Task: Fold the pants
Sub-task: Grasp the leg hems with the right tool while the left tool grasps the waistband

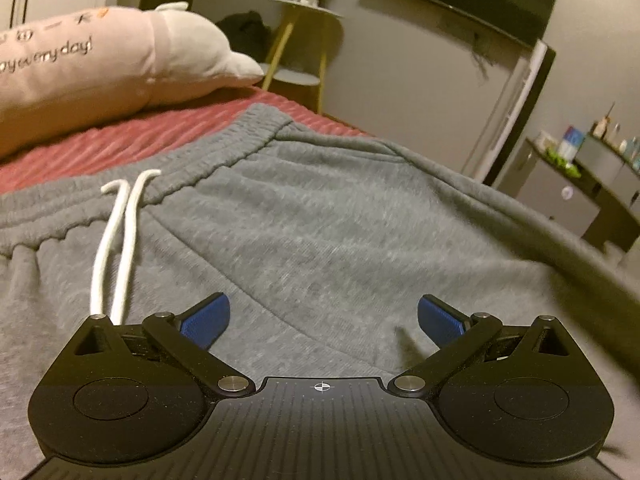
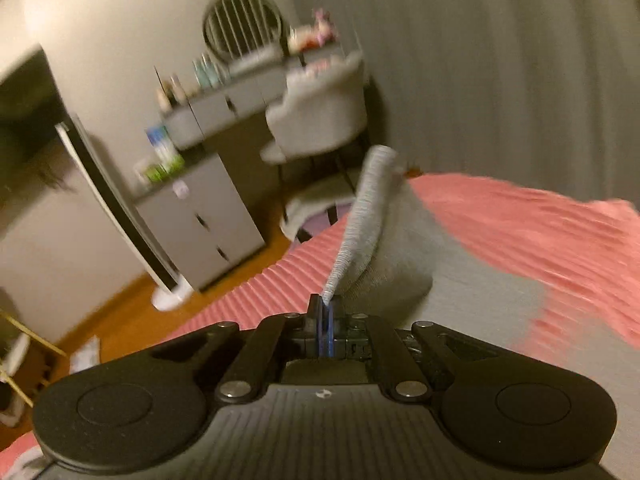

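Observation:
Grey sweatpants lie spread on a red ribbed bed cover, waistband toward the pillow, with a white drawstring trailing over the front. My left gripper hovers just above the cloth below the waistband. It is open, blue pads wide apart and nothing between them. In the right wrist view my right gripper is shut on the ribbed cuff of a pant leg. The cuff stands lifted above the bed cover.
A pink pillow with lettering lies beyond the waistband. A round side table stands past the bed. Grey cabinets, a dresser with bottles and a grey chair stand across the wooden floor. A curtain hangs behind the bed.

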Available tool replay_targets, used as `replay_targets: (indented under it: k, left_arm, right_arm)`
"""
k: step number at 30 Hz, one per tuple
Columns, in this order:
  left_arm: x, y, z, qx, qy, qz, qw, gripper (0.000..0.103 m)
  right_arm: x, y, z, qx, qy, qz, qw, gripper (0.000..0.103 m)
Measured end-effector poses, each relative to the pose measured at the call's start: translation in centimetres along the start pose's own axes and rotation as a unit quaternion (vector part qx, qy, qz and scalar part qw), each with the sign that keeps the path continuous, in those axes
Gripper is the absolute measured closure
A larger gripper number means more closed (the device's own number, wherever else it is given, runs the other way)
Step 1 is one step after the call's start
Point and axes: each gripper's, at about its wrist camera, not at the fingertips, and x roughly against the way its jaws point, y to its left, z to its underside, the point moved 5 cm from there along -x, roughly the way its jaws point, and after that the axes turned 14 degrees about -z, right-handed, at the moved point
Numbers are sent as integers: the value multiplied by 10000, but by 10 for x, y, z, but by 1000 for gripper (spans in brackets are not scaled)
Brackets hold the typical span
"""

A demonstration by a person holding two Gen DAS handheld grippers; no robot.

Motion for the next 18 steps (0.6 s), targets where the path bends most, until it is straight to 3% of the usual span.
replay_targets:
  k: [4,8,12,14,15,16,18]
  left_arm:
    - [20,5,-9,297,-69,459,9985,0]
    - [37,5,-26,403,-197,839,9955,0]
    - [28,-10,-50,521,179,1363,9891,5]
    - [13,-23,-63,483,413,1480,9869,8]
    - [2,-30,-70,421,542,1476,9867,12]
    - [-11,-37,-75,368,691,1411,9869,21]
    - [-34,-50,-83,355,1010,1354,9850,28]
  right_arm:
    - [90,-43,63,-313,125,166,9993,101]
    - [125,-99,119,-463,494,757,9948,103]
    - [136,-138,126,-1524,353,369,9870,99]
    - [132,-149,120,-1873,246,17,9820,86]
    - [127,-154,120,-2039,245,-92,9786,67]
    - [120,-157,120,-2181,279,-201,9753,60]
    - [104,-160,121,-2299,296,-295,9723,60]
